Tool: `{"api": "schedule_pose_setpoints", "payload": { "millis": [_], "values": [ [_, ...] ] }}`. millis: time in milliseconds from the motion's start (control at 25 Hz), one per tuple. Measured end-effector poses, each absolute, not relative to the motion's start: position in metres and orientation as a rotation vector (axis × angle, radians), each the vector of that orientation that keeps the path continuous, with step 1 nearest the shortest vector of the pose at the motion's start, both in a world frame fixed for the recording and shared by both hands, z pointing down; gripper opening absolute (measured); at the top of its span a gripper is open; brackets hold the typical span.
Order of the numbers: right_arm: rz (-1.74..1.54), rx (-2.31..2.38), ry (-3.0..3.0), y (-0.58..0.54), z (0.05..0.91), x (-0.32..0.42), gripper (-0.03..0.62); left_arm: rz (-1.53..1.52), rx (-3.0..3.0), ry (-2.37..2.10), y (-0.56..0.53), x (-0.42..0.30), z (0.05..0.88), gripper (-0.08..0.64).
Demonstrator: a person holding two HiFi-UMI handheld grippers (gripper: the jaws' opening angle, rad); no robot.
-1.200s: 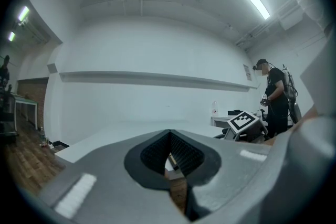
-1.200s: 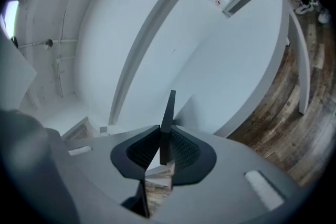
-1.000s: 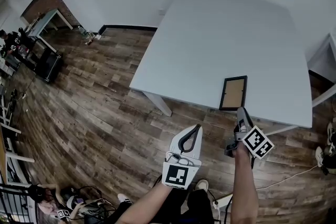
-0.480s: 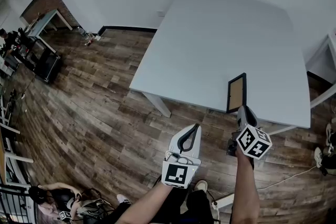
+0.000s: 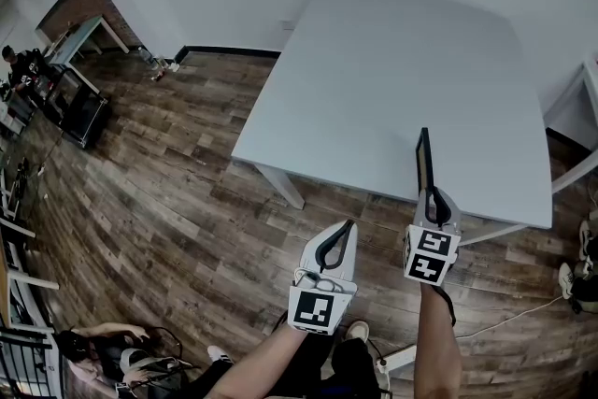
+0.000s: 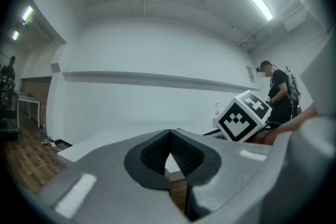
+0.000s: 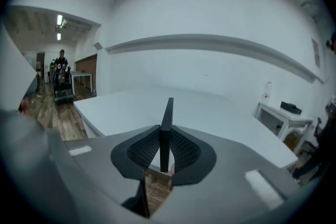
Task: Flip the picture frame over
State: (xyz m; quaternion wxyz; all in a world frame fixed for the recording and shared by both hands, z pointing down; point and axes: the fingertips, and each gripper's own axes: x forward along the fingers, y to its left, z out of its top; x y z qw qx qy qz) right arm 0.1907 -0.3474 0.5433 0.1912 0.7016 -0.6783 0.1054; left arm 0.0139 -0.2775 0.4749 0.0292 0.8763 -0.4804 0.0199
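The black picture frame (image 5: 423, 161) stands on edge over the near right part of the white table (image 5: 392, 79), seen almost edge-on with a sliver of its tan backing showing. My right gripper (image 5: 434, 201) is shut on the frame's near edge. In the right gripper view the frame (image 7: 167, 131) rises as a thin dark bar between the two ribbed pads. My left gripper (image 5: 344, 238) hangs over the wood floor in front of the table, shut with nothing in it; in its own view its pads (image 6: 169, 153) meet at the tips.
The table's near edge (image 5: 374, 192) runs just under the frame, with a table leg (image 5: 280, 185) below. A second white table (image 7: 283, 113) stands to the right. People and equipment (image 5: 37, 79) are at the far left of the room.
The frame lay flat on the table a second ago; my right gripper has rolled and tipped it up until it stands on its edge. The left gripper has not moved.
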Motion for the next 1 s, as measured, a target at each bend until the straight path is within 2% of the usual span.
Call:
{"api": "schedule_pose_setpoints", "payload": {
  "millis": [360,1000],
  "values": [
    [-0.135,1.731,-1.684,-0.347,0.554,0.158,0.086,0.059,2.699,-1.498,-0.282,0.008,0.471,0.002],
    [-0.424,1.43,-1.479,-0.348,0.6,0.121,0.091,0.059,2.667,-1.536,-0.286,-0.005,0.476,0.002]
  ]
}}
